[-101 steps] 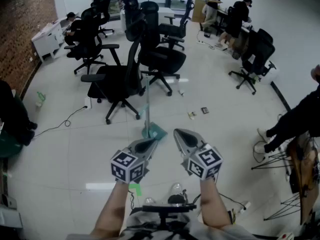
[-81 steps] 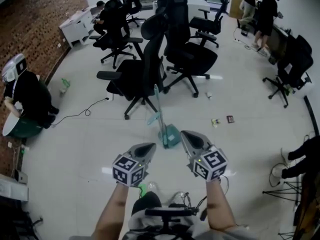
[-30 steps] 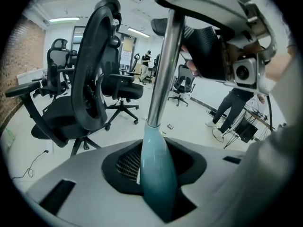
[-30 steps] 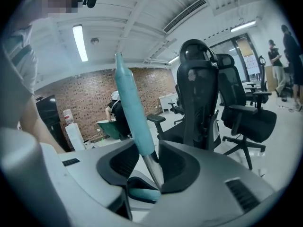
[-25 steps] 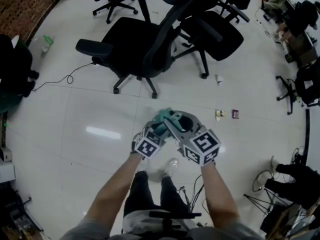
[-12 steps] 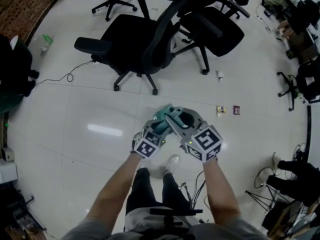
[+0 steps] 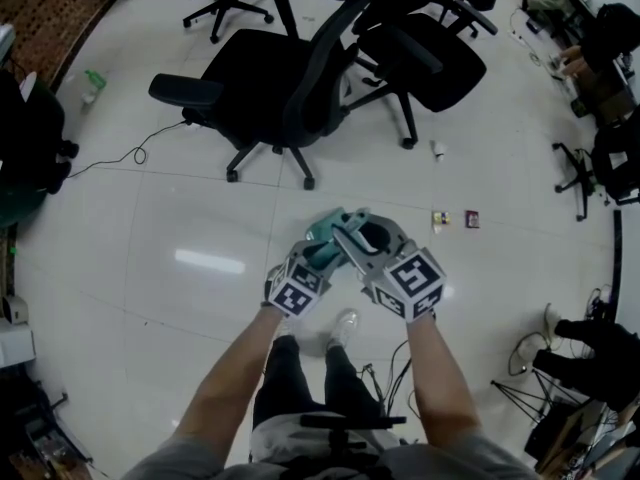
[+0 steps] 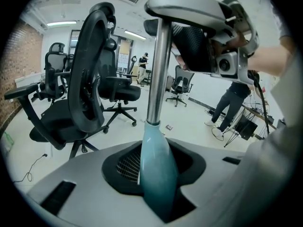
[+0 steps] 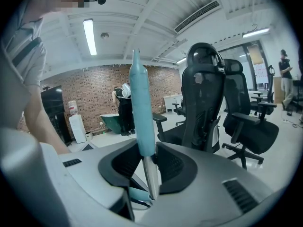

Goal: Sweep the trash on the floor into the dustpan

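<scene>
Both tongs have come in from where they hung short of the standing sweeping set, and they now sit on its handles. At the person's left, the left tongs (image 7: 322, 255) pinch a smooth, flared teal sleeve (image 8: 156, 169), from which a bright steel tube (image 8: 158, 70) rises. Beside them the right tongs (image 7: 352, 236), whose jaws have just been closing, clamp a pole (image 9: 150, 174) where its tapered teal grip (image 9: 141, 108) meets thin metal. A teal plastic dustpan (image 7: 322, 228) peeks out beneath them on the glossy pale floor (image 7: 180, 198). Two small flat wrappers (image 7: 441, 220) lie apart to its right.

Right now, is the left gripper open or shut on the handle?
Shut on it: the left gripper clamps the teal handle from both sides; its metal pole rises above.
</scene>
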### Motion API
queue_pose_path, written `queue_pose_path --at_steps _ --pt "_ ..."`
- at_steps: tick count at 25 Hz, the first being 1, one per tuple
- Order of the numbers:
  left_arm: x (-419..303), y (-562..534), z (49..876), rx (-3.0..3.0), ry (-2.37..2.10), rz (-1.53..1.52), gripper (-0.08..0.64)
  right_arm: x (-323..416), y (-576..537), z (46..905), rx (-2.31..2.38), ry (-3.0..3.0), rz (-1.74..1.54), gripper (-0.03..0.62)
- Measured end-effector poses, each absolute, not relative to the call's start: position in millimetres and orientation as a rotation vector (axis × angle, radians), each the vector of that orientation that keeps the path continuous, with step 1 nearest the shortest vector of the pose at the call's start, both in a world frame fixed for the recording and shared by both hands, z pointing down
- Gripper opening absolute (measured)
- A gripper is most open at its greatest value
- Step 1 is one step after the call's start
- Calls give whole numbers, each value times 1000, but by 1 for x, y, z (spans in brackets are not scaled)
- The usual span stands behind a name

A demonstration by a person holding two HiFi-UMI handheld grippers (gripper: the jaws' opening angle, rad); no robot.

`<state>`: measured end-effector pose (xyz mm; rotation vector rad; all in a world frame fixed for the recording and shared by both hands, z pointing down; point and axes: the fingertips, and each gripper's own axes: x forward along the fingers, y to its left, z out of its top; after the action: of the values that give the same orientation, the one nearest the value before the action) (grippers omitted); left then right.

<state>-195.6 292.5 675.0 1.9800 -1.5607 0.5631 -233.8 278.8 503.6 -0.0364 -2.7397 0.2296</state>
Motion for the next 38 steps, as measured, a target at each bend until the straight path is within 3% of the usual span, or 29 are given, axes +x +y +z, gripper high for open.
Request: queue_pose_path --at_steps 10,20,38 --pt "-218 319 643 1892 -1599 554 117 -163 214 476 215 -2733 206 87" --pt "-202 313 549 1969 -1578 678 117 -97 197 389 494 -2840 138 87" --pt "-175 249 473 2205 -1506 762 114 -47 198 357 812 -2771 0 87"
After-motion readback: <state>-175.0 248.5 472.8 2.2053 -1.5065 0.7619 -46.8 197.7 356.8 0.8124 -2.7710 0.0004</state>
